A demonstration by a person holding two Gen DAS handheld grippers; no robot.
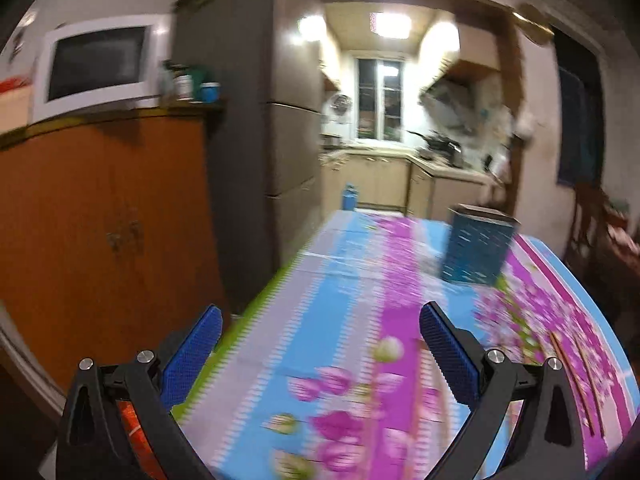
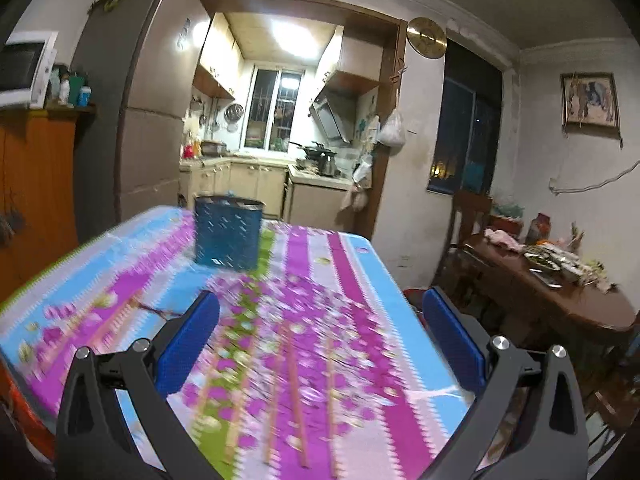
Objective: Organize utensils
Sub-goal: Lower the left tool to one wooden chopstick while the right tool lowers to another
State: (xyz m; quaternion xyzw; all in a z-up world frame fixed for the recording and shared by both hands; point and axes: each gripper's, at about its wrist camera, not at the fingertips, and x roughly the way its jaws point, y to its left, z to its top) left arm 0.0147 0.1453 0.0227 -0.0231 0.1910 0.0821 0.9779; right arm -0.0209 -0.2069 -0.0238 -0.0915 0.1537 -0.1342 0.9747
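A blue perforated utensil holder [image 1: 476, 248] stands upright toward the far end of a table covered with a floral cloth [image 1: 344, 264]. In the right wrist view the holder [image 2: 228, 232] is far left, and several thin wooden chopsticks [image 2: 296, 392] lie loose on the cloth [image 2: 320, 248] near me, blurred. In the left wrist view, chopsticks [image 1: 572, 380] show faintly at the right. My left gripper [image 1: 320, 312] hovers open over the table's near left part with nothing in it. Likewise open and holding nothing, my right gripper [image 2: 322, 296] hangs above the chopsticks.
An orange cabinet [image 1: 100, 220] with a white microwave [image 1: 96, 64] stands left of the table, next to a tall fridge [image 1: 256, 92]. A dark wooden table [image 2: 560, 288] with dishes and a chair [image 2: 472, 216] sit to the right. The kitchen lies beyond.
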